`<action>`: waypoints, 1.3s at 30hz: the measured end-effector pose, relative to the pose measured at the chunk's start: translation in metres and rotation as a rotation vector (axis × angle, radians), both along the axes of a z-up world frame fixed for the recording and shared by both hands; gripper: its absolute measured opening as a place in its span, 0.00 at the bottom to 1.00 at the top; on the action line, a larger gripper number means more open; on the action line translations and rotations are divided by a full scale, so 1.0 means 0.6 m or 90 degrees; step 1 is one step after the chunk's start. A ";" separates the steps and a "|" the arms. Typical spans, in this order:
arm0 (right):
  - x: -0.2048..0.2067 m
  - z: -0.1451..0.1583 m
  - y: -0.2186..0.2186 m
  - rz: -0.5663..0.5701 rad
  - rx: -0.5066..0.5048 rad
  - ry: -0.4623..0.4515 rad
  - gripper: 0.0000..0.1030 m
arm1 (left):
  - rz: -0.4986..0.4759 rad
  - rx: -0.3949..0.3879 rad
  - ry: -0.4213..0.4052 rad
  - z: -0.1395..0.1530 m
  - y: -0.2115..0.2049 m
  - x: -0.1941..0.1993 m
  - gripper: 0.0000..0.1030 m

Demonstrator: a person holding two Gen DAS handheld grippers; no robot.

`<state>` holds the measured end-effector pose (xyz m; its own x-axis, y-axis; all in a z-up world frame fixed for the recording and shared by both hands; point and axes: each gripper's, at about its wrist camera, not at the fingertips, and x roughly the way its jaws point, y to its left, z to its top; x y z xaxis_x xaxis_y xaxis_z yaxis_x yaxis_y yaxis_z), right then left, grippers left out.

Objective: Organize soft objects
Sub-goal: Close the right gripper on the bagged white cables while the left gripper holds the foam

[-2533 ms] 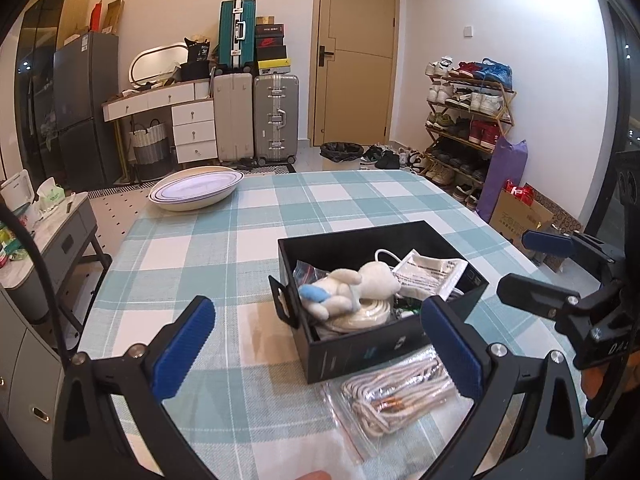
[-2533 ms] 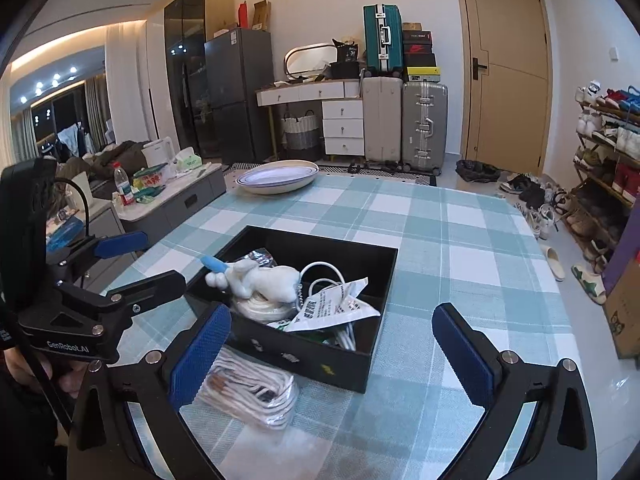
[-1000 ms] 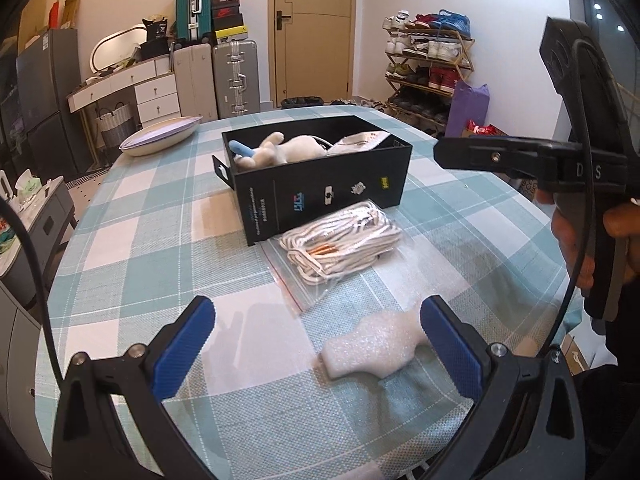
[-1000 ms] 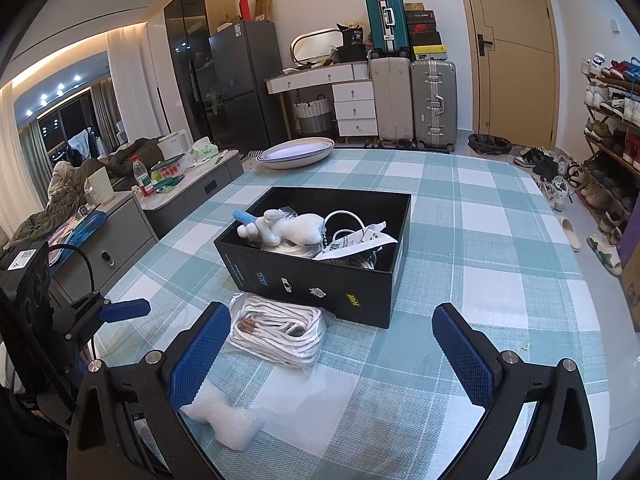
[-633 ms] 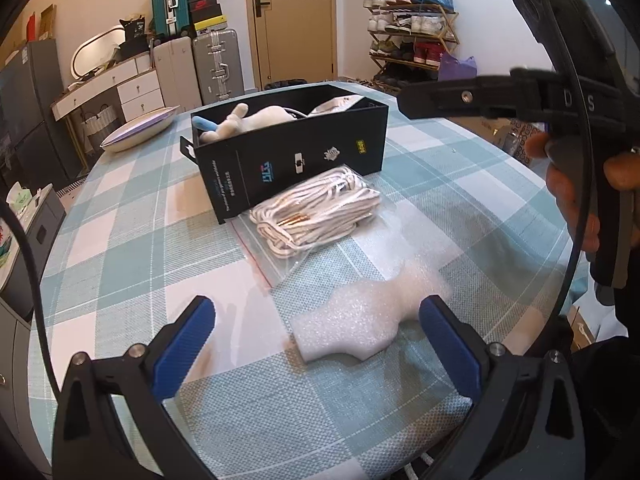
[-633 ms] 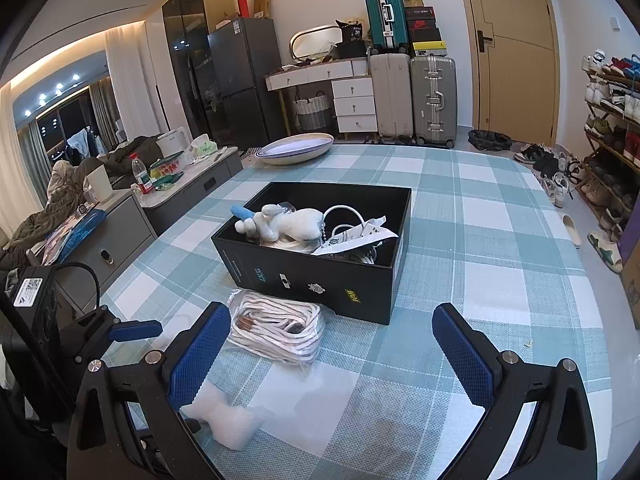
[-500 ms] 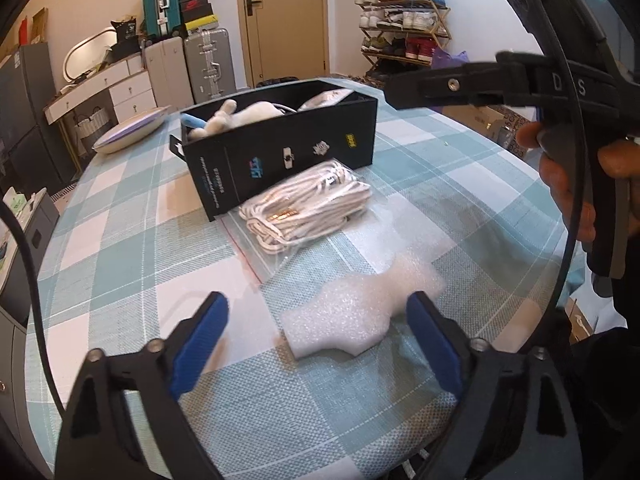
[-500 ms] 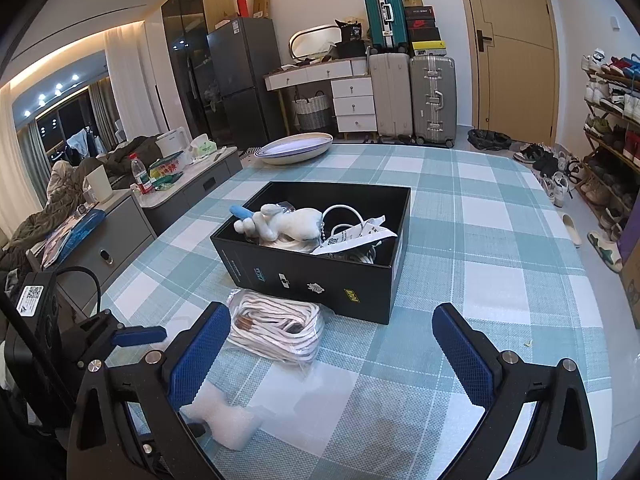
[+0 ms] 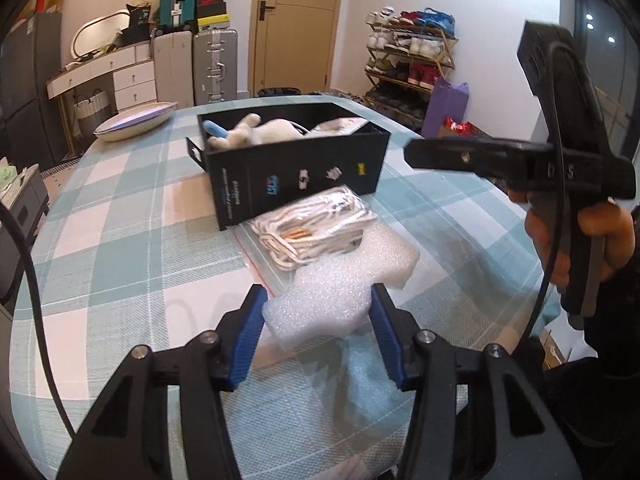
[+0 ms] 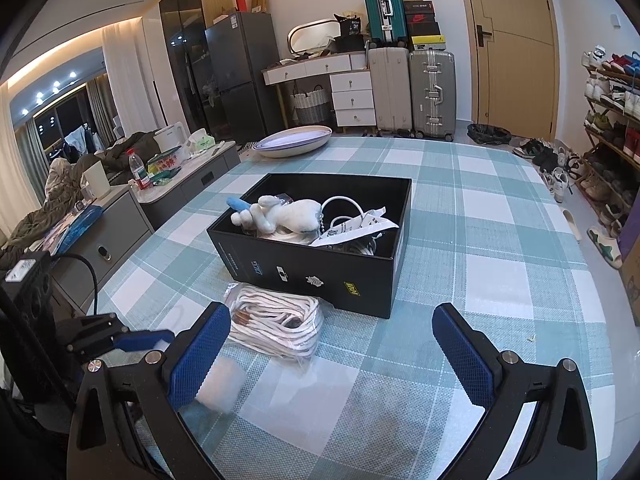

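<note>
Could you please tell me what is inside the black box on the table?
Inside the black box lie a white plush toy, white cable loops and a printed paper packet. Whatever sits beneath them, and the box floor, is covered.

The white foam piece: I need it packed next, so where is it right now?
In the left wrist view the white foam piece lies on the checked tablecloth, between the closing fingers of the left gripper, just in front of the bagged white cord beside the black box.
</note>
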<state>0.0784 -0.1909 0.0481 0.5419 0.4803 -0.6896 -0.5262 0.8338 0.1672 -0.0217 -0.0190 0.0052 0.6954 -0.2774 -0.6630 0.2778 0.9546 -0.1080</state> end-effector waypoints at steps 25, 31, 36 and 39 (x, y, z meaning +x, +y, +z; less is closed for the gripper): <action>0.034 -0.086 0.108 0.053 -0.053 0.121 0.99 | 0.123 -0.025 -0.039 0.027 0.108 0.018 0.50; 0.035 -0.099 0.144 0.062 -0.096 0.124 0.99 | 0.139 -0.031 -0.043 0.029 0.122 0.022 0.50; 0.037 -0.111 0.169 0.068 -0.122 0.126 0.99 | 0.145 -0.034 -0.043 0.029 0.126 0.023 0.50; 0.040 -0.118 0.183 0.070 -0.130 0.139 0.99 | 0.146 -0.033 -0.043 0.027 0.126 0.024 0.50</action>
